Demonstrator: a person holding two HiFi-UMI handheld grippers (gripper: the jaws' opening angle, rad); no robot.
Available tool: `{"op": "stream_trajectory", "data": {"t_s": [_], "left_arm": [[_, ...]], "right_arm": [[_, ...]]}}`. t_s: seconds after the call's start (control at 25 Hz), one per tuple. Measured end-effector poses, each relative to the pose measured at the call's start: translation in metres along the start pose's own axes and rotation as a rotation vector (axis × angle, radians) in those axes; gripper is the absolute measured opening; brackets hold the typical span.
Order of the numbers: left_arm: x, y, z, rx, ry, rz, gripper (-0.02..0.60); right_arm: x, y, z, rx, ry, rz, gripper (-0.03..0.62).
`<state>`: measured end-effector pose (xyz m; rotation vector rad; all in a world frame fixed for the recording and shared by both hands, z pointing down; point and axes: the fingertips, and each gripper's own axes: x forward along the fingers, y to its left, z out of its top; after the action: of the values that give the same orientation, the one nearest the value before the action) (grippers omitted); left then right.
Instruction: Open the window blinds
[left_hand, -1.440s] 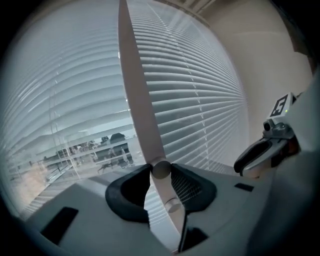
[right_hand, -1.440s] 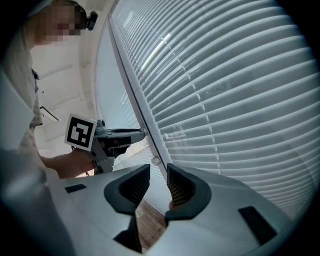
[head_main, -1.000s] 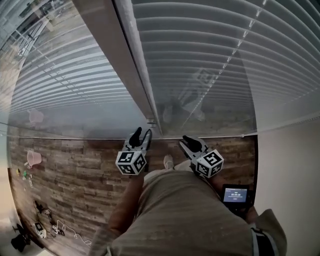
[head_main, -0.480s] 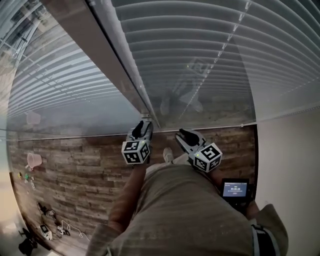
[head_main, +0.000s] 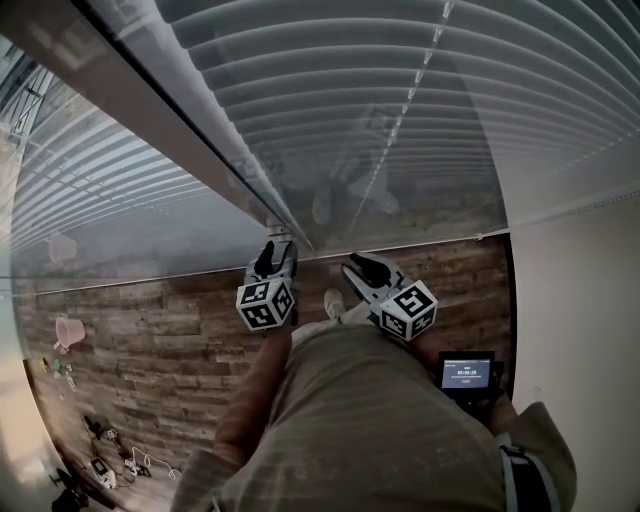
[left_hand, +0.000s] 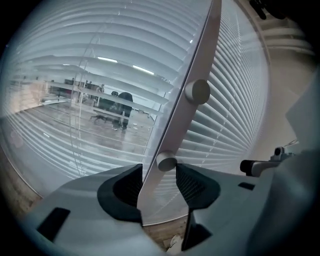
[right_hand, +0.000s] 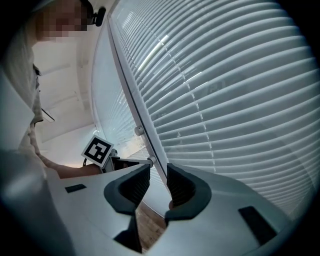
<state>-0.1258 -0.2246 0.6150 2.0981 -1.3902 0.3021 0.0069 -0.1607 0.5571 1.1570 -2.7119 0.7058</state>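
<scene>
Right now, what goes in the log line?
left gripper: jaws just opening, knob between, ungripped | right gripper: open, empty | blinds: lowered

White horizontal blinds (head_main: 400, 120) are seen lowered in two panels, divided by a pale upright frame post (left_hand: 200, 65). The right panel's slats (right_hand: 225, 100) are tilted nearly shut. Through the left panel's slats (left_hand: 100, 100) a room is glimpsed. Two round knobs (left_hand: 197, 91) are set on the post.

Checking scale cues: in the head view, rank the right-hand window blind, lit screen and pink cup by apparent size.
1. Right-hand window blind.
2. Lit screen.
3. Pink cup, slightly smaller, but it sits farther away.
</scene>
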Motion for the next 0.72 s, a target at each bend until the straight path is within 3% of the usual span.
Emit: {"op": "stream_trajectory", "data": {"t_s": [0.32, 0.72], "left_arm": [[0.0, -0.011, 0.009, -0.016, -0.022, -0.034, 0.201], [0.004, 0.011, 0.021, -0.047, -0.05, 0.007, 0.199]], "right_arm": [[-0.002, 0.002, 0.002, 0.003, 0.003, -0.011, 0.11], [0.007, 0.0, 0.026, -0.083, -0.014, -0.027, 0.11]]}}
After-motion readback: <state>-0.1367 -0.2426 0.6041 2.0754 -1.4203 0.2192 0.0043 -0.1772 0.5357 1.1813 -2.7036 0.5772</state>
